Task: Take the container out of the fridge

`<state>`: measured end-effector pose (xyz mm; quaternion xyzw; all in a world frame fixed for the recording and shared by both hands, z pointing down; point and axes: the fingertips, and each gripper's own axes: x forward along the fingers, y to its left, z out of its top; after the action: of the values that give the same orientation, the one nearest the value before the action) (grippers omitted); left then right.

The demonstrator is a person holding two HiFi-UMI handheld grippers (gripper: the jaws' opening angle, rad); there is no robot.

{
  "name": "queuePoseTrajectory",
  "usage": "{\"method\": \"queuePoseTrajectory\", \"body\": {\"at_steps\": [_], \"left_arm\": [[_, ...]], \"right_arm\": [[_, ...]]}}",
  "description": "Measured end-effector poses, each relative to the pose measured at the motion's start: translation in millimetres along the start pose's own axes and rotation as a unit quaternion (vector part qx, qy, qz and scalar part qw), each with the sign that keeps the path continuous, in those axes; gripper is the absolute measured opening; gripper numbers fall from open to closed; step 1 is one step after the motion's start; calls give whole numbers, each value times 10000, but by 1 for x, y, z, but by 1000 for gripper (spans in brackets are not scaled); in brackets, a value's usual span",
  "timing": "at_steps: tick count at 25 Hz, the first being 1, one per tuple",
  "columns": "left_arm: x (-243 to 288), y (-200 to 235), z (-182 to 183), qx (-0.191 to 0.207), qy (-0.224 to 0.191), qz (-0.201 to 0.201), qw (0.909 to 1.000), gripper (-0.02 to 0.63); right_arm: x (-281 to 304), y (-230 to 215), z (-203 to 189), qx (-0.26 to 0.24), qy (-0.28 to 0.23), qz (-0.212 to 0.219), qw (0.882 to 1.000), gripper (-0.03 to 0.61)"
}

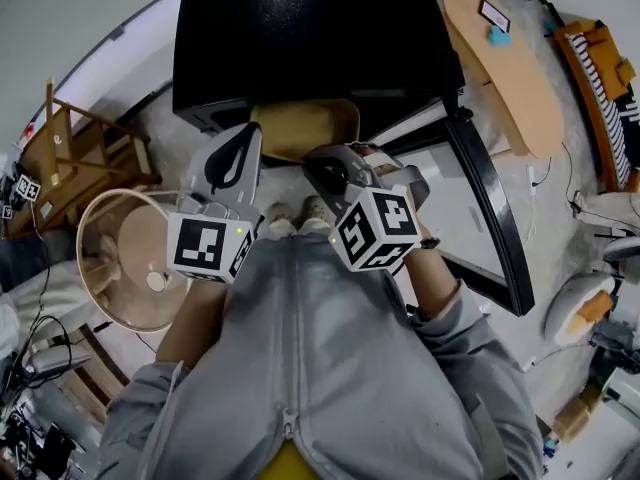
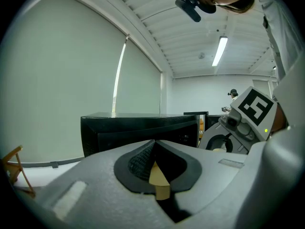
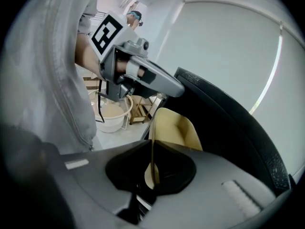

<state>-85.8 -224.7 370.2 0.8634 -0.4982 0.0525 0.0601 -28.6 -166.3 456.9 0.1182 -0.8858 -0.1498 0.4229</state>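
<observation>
The shallow tan plastic container hangs just outside the front edge of the black mini fridge. The left gripper and right gripper each clamp its thin rim. It looks light and slightly flexible, so opposite-rim grips suit it.

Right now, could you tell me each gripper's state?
Left gripper: closed on the rim of the yellow container.
Right gripper: closed on its rim too.

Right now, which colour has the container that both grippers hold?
The container is plain pale yellow; it shows best in the right gripper view.
</observation>
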Motion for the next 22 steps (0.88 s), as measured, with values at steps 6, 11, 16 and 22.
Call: {"method": "queuePoseTrajectory", "body": {"at_steps": [6,11,16,22], "left_arm": [[-12,2,4,44,-4,66,10000,3],[-21,3,12,149,-55,165,9997,3],[-28,0,16,216,-73,191,9996,3],[-35,-4,20,225,-117,193,9995,3]], "right_arm": [[-19,23,10,-344,-111,210,9991,20],[-37,35,14,-501,-135,433,9977,19],[-51,46,14,-610,-144,599,9962,20],[-62,50,21,-494,-316,540,9968,20]]}}
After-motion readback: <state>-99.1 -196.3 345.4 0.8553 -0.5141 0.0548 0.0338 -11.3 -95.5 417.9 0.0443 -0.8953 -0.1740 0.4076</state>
